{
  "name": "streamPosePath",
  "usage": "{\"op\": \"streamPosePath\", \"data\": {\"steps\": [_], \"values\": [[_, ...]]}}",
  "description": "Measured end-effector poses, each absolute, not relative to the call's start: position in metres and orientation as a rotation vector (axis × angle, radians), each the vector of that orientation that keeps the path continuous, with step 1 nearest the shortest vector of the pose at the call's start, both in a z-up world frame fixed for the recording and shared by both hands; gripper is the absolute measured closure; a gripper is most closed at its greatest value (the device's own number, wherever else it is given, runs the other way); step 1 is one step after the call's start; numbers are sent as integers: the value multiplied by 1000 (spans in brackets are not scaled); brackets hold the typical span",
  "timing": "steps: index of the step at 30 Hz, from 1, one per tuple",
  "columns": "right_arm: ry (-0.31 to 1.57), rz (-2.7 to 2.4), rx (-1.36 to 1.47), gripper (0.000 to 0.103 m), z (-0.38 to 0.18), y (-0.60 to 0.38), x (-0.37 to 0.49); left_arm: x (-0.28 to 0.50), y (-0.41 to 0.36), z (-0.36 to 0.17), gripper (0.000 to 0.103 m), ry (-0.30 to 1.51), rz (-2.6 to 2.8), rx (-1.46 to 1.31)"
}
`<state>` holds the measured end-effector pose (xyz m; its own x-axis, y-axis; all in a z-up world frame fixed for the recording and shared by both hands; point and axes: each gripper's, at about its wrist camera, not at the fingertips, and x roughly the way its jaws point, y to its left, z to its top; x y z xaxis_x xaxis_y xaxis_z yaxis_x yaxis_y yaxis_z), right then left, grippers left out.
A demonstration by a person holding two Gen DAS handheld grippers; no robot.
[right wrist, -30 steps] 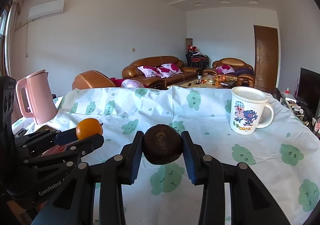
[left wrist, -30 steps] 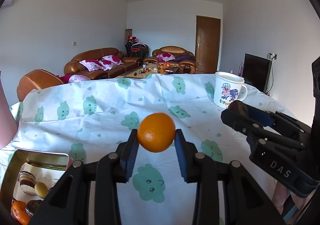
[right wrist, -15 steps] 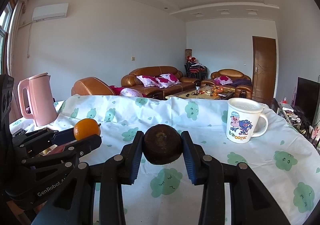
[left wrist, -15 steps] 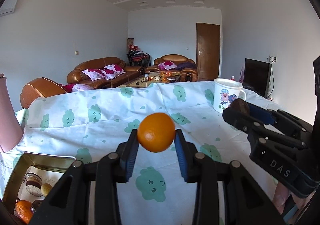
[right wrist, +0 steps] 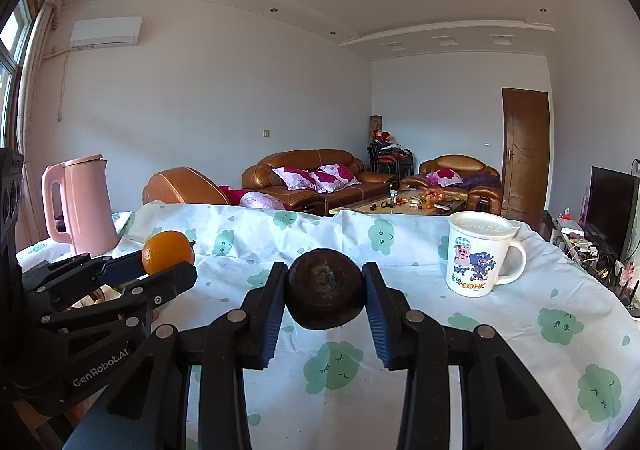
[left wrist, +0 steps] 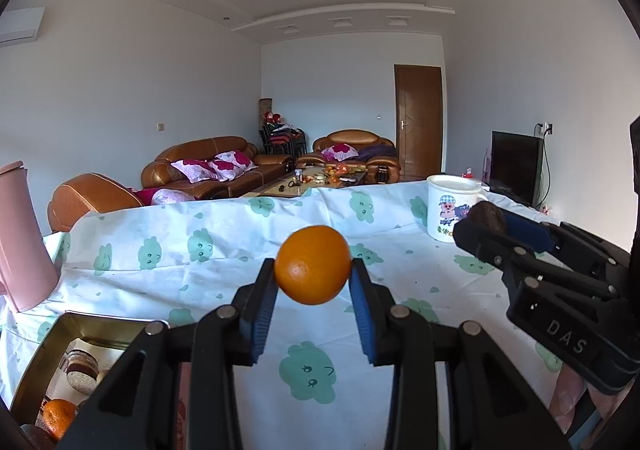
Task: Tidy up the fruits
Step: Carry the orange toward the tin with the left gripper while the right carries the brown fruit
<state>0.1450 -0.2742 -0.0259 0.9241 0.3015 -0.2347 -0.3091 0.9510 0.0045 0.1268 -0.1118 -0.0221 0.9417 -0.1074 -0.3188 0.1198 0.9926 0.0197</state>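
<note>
My left gripper (left wrist: pixel 313 270) is shut on an orange (left wrist: pixel 313 265), held in the air above the table. The right wrist view shows that orange (right wrist: pixel 168 252) at the left, between the black fingers. My right gripper (right wrist: pixel 325 292) is shut on a dark brown round fruit (right wrist: pixel 325 288), also off the table. That brown fruit (left wrist: pixel 486 216) appears at the right in the left wrist view. A gold tin (left wrist: pixel 80 326) at the lower left holds another orange (left wrist: pixel 58 416) and some round snacks.
A white cloth with green cloud faces (right wrist: pixel 420 250) covers the table. A white cartoon mug (right wrist: pixel 478 254) stands at the right. A pink kettle (right wrist: pixel 80 206) stands at the far left. Brown sofas and a low table lie beyond the far edge.
Both grippers have tilted upward a little, so more ceiling shows and the table has dropped lower in view. Each fruit stays held as before.
</note>
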Motion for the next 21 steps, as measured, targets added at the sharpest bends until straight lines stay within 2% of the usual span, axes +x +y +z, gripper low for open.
{"op": "streamPosePath", "data": {"steps": [21], "values": [[236, 354, -58, 63, -26, -258, 121, 96, -97, -23, 65, 340, -155, 23]]}}
